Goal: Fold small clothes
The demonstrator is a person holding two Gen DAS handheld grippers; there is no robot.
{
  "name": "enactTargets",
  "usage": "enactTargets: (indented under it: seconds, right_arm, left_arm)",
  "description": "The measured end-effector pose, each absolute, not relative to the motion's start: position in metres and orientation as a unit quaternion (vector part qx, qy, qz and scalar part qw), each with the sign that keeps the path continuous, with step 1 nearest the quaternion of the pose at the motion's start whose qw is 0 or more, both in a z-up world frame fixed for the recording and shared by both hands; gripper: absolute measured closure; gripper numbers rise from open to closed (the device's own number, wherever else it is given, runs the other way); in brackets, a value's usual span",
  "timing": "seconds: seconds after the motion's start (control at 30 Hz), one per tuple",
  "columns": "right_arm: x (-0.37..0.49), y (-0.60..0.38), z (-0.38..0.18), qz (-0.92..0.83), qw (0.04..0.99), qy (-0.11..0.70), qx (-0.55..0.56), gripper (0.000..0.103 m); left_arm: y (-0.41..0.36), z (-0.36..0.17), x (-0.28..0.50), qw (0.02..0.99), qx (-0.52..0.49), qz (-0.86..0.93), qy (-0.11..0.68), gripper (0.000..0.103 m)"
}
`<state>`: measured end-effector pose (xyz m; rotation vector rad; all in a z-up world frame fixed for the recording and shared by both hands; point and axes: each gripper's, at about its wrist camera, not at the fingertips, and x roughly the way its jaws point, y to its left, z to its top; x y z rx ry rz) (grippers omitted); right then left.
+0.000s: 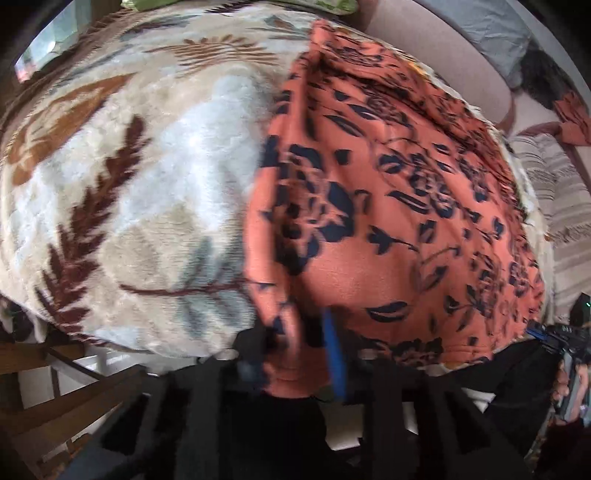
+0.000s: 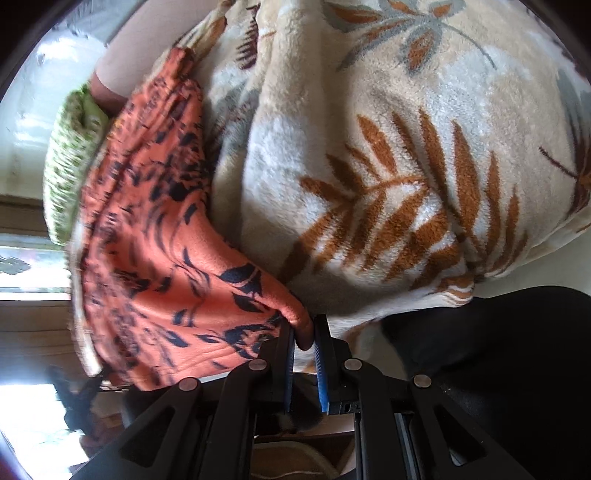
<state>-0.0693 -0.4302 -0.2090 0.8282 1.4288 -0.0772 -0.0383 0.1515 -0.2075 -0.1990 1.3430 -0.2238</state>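
An orange garment with a dark navy flower print [image 1: 388,206] lies spread on a cream fleece blanket with leaf patterns [image 1: 147,177]. My left gripper [image 1: 295,354] is shut on the garment's near edge, cloth bunched between the blue pads; the view is blurred. In the right wrist view the same garment [image 2: 159,258] stretches to the left and my right gripper [image 2: 304,339] is shut on one of its corners. The right gripper also shows at the far right edge of the left wrist view [image 1: 565,343].
The blanket [image 2: 406,166] covers a bed or couch. A green patterned cloth [image 2: 70,158] lies at the far end. A striped cloth [image 1: 554,192] and a grey cushion [image 1: 491,29] lie to the right. Wooden furniture [image 1: 55,398] stands at lower left.
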Motion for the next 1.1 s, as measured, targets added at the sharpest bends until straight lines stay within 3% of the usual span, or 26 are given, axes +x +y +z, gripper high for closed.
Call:
enactTargets:
  seconds: [0.07, 0.13, 0.17, 0.23, 0.37, 0.47, 0.5, 0.57, 0.6, 0.67, 0.7, 0.73, 1.1]
  right_arm:
    - [-0.070, -0.436, -0.212, -0.020, 0.663, 0.626, 0.410, 0.082]
    - [-0.072, -0.439, -0.212, -0.007, 0.658, 0.612, 0.440, 0.071]
    - [-0.073, -0.439, -0.210, 0.002, 0.658, 0.603, 0.451, 0.060]
    - [-0.075, -0.439, -0.204, 0.008, 0.671, 0.579, 0.464, 0.029]
    - [-0.065, -0.434, -0.195, 0.009, 0.693, 0.570, 0.441, 0.028]
    - [-0.053, -0.418, -0.197, 0.002, 0.708, 0.578, 0.406, 0.028]
    - [-0.049, -0.416, -0.201, 0.006, 0.707, 0.586, 0.396, 0.028]
    - [-0.043, -0.404, -0.214, 0.005, 0.700, 0.619, 0.357, 0.034]
    - [-0.041, -0.395, -0.214, -0.002, 0.708, 0.629, 0.322, 0.038]
    - [-0.038, -0.382, -0.206, -0.001, 0.721, 0.642, 0.262, 0.064]
    - [-0.038, -0.379, -0.201, 0.008, 0.723, 0.642, 0.256, 0.072]
    - [-0.039, -0.376, -0.196, 0.027, 0.722, 0.639, 0.264, 0.094]
    - [-0.007, -0.366, -0.116, 0.172, 0.735, 0.530, 0.385, 0.094]
  left_arm:
    - [0.143, -0.206, -0.037, 0.776, -0.087, -0.112, 0.615, 0.061]
    - [0.137, -0.204, -0.036, 0.782, -0.077, -0.118, 0.607, 0.072]
    - [0.136, -0.204, -0.036, 0.784, -0.070, -0.113, 0.606, 0.084]
    - [0.138, -0.205, -0.034, 0.785, -0.066, -0.105, 0.607, 0.091]
    - [0.151, -0.209, -0.029, 0.777, -0.092, -0.113, 0.613, 0.090]
    - [0.151, -0.209, -0.028, 0.769, -0.102, -0.132, 0.617, 0.068]
    - [0.149, -0.208, -0.029, 0.770, -0.100, -0.135, 0.615, 0.068]
    - [0.144, -0.209, -0.029, 0.775, -0.084, -0.131, 0.613, 0.071]
    - [0.144, -0.209, -0.029, 0.778, -0.077, -0.126, 0.611, 0.084]
    - [0.147, -0.208, -0.030, 0.781, -0.080, -0.118, 0.608, 0.093]
    - [0.152, -0.207, -0.030, 0.780, -0.094, -0.119, 0.607, 0.094]
    - [0.155, -0.207, -0.030, 0.779, -0.103, -0.120, 0.606, 0.095]
    - [0.166, -0.134, -0.008, 0.799, -0.180, -0.197, 0.538, 0.096]
